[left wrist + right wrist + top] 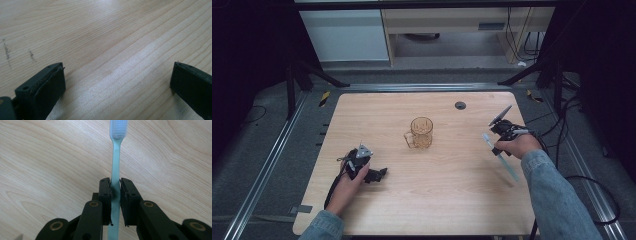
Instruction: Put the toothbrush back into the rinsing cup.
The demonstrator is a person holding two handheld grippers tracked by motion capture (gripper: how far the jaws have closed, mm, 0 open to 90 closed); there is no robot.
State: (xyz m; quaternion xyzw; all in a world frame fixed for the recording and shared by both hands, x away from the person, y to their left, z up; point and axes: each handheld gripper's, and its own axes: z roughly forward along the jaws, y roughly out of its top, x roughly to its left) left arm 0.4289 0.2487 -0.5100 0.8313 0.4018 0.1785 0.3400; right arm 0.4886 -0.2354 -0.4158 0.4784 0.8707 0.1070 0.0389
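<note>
A pale blue toothbrush [115, 157] is clamped at its handle between the two black jaws of the right gripper [115, 192]. In the right gripper view, the bristled head is seen projecting forward beyond the jaw tips, above the bare wood of the table [45, 165]. In the high view, the right gripper [502, 131] is located near the right edge of the table [452, 200], and the toothbrush [504, 161] is seen slanting from the gripper back toward the person's denim sleeve [552, 195]. Whether the lower end of the handle touches the wood cannot be determined from that view.

The left gripper [377, 175] is held low at the front left of the table, grasped by the person's left hand [349, 182]. In the left gripper view, the jaws of the left gripper [117, 82] are spread wide apart, and nothing but wood grain lies between them.

An amber glass mug [420, 133] stands upright near the table centre, with its handle turned to the left. It is positioned between the two grippers and well apart from both. A small dark round grommet [460, 105] is set into the tabletop behind the mug.
</note>
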